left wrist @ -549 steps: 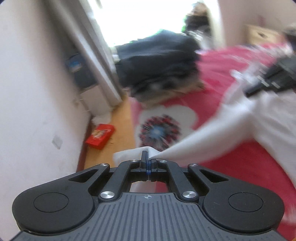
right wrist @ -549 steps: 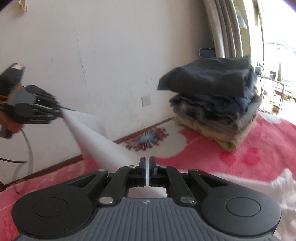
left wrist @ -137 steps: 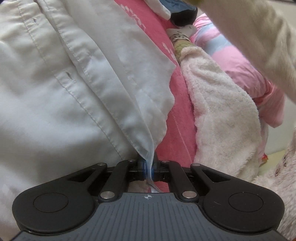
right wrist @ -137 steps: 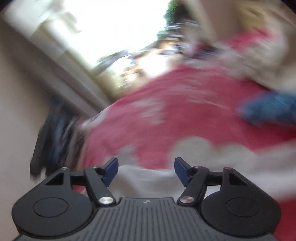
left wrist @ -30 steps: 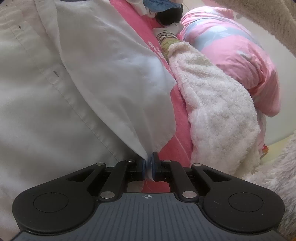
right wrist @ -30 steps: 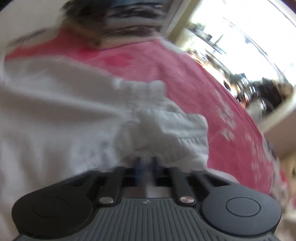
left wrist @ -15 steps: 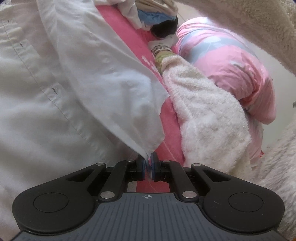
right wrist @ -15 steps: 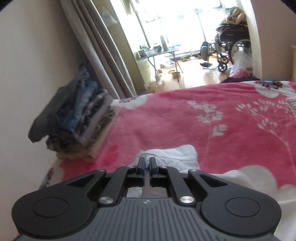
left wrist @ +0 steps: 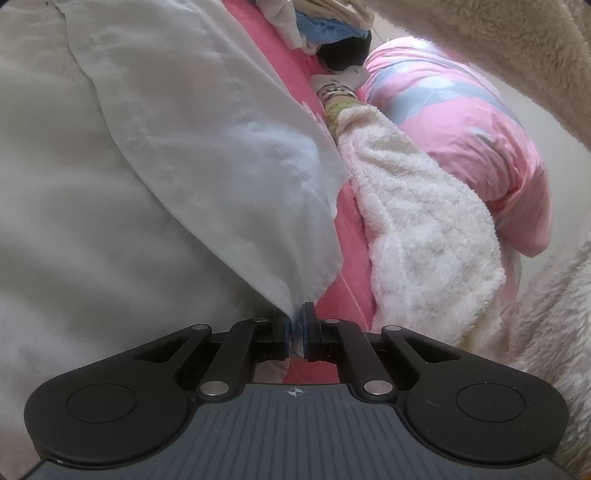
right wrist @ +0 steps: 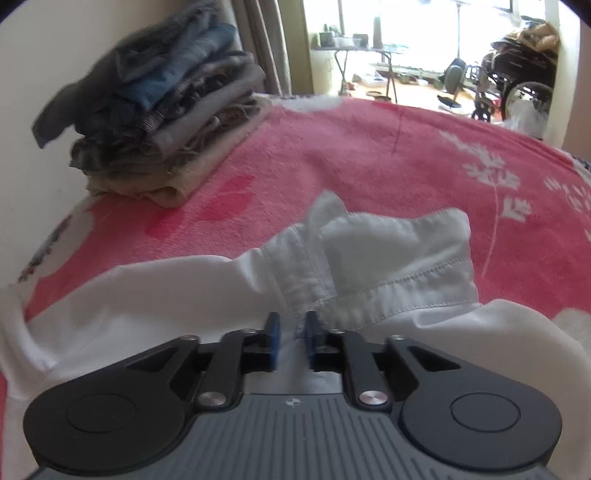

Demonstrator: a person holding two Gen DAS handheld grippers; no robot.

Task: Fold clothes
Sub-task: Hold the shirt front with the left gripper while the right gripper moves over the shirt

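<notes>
A white button shirt [left wrist: 147, 184] lies spread on the pink bed cover [right wrist: 369, 155]. My left gripper [left wrist: 294, 326] is shut on a corner of the shirt's hem, and the cloth rises from it in a taut fold. In the right wrist view the shirt's collar [right wrist: 391, 258] lies on the bed just ahead of my right gripper [right wrist: 291, 338]. Its blue pads stand a little apart, with a thin strip of shirt fabric between them.
A stack of folded dark clothes [right wrist: 166, 110] sits at the bed's far left against the wall. Beside the shirt lie a fluffy white towel [left wrist: 424, 229], a pink quilt [left wrist: 461, 122] and a loose clothes pile [left wrist: 325, 26]. A fluffy beige sleeve [left wrist: 480, 37] hangs overhead.
The right gripper has lowered the collar onto the bed, and its pads have parted slightly from shut. The left gripper keeps its hold and has shifted only a little.
</notes>
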